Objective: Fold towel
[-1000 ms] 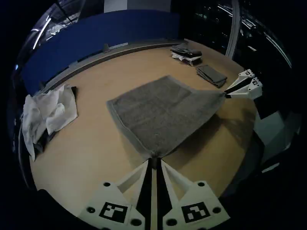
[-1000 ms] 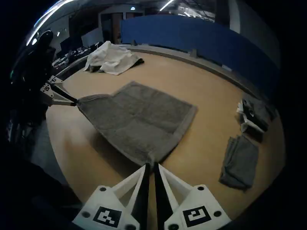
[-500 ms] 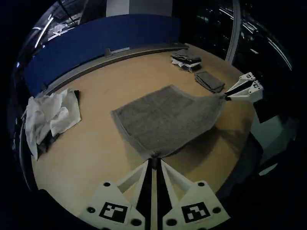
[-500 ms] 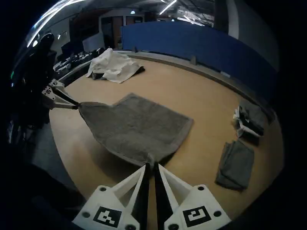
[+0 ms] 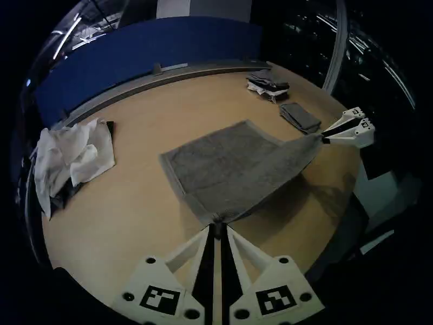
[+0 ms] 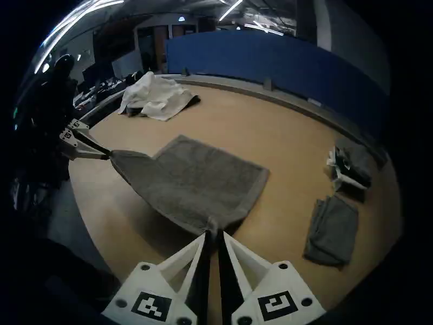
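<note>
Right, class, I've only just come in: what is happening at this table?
A person is working two hand-held grippers on a grey towel spread on a wooden table. The left gripper and the right gripper each pinch one near corner, so the near edge is raised off the table while the far part lies flat. The fold is not yet made. Folded grey towels and a heap of white cloth lie off to the sides.

We hold the left tongs (image 5: 217, 230) and the right tongs (image 6: 212, 234) raised, well apart, each pinched closed on a towel (image 5: 227, 162) corner.
</note>
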Action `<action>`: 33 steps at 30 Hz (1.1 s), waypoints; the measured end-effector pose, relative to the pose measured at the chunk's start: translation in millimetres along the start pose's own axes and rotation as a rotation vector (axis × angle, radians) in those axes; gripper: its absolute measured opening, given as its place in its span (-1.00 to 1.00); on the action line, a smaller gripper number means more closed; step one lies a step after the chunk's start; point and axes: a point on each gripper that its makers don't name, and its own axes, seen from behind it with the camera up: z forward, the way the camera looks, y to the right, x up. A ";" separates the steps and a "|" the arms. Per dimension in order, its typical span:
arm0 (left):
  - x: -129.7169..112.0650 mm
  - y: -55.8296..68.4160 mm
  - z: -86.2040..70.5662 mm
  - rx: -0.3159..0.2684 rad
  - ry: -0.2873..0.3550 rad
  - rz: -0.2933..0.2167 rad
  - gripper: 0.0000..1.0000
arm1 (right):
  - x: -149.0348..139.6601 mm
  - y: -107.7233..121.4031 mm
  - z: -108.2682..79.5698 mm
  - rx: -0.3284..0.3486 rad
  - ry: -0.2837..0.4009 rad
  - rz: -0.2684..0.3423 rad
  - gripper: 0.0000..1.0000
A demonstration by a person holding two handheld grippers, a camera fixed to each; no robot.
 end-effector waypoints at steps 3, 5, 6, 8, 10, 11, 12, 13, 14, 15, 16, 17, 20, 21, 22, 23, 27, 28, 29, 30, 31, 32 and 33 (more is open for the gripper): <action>3.8 -3.2 2.4 -0.001 -0.004 -0.013 -0.86 | 4.5 3.8 3.0 -0.001 0.002 0.008 -0.83; 7.7 -6.0 3.6 -0.001 -0.007 -0.021 -0.86 | 6.7 7.1 5.7 -0.004 -0.004 0.011 -0.83; 9.5 -7.2 4.2 -0.001 -0.008 -0.025 -0.86 | 7.7 8.6 7.0 -0.005 -0.006 0.013 -0.83; 13.3 -9.4 5.8 -0.001 -0.013 -0.037 -0.86 | 9.5 11.6 11.3 -0.007 -0.011 0.015 -0.83; 17.7 -11.7 8.3 0.000 -0.013 -0.045 -0.86 | 12.0 15.0 15.4 -0.011 -0.014 0.013 -0.83; 20.4 -13.1 10.0 0.001 -0.010 -0.048 -0.86 | 13.7 17.0 17.6 -0.014 -0.015 0.011 -0.83; 22.9 -14.4 11.6 0.001 -0.009 -0.051 -0.86 | 15.2 18.9 19.7 -0.017 -0.015 0.009 -0.83; 25.6 -16.4 13.4 0.004 -0.007 -0.052 -0.87 | 16.8 21.4 22.2 -0.020 -0.016 0.008 -0.83; 28.6 -18.7 15.4 0.008 -0.005 -0.054 -0.86 | 18.6 24.1 25.0 -0.024 -0.017 0.007 -0.83; 31.1 -20.7 17.3 0.011 -0.004 -0.056 -0.86 | 20.3 26.6 27.4 -0.027 -0.018 0.006 -0.83; 33.1 -22.7 19.3 0.014 -0.007 -0.061 -0.86 | 22.3 29.0 29.8 -0.028 -0.018 0.010 -0.83; 35.4 -25.0 21.7 0.018 -0.009 -0.067 -0.86 | 24.6 31.7 32.5 -0.029 -0.018 0.014 -0.83; 41.4 -29.6 28.5 0.025 -0.020 -0.091 -0.86 | 30.9 40.8 40.4 -0.035 -0.020 0.031 -0.83; 43.4 -30.8 30.7 0.027 -0.024 -0.100 -0.86 | 32.9 43.9 43.1 -0.038 -0.021 0.037 -0.83; 46.3 -31.9 32.9 0.029 -0.026 -0.111 -0.86 | 34.8 47.2 46.0 -0.041 -0.023 0.042 -0.83; 49.6 -33.1 35.3 0.030 -0.028 -0.123 -0.86 | 36.9 51.0 49.3 -0.045 -0.025 0.048 -0.83; 61.3 -37.0 45.4 0.032 -0.034 -0.170 -0.86 | 43.2 63.8 60.7 -0.062 -0.035 0.062 -0.83; 64.1 -38.3 48.0 0.033 -0.034 -0.177 -0.86 | 44.1 66.2 63.0 -0.064 -0.038 0.063 -0.83; 67.3 -39.9 50.9 0.034 -0.035 -0.185 -0.86 | 45.1 68.9 65.6 -0.068 -0.042 0.064 -0.83; 69.9 -41.2 53.5 0.036 -0.036 -0.192 -0.86 | 45.8 71.2 67.8 -0.070 -0.046 0.065 -0.83; 71.7 -42.8 56.0 0.038 -0.041 -0.196 -0.86 | 45.8 73.1 70.2 -0.071 -0.051 0.067 -0.83; 73.8 -44.5 58.8 0.040 -0.046 -0.201 -0.86 | 45.8 75.2 72.9 -0.072 -0.057 0.068 -0.83; 75.5 -46.0 61.4 0.042 -0.051 -0.205 -0.86 | 45.8 76.9 75.2 -0.073 -0.063 0.070 -0.83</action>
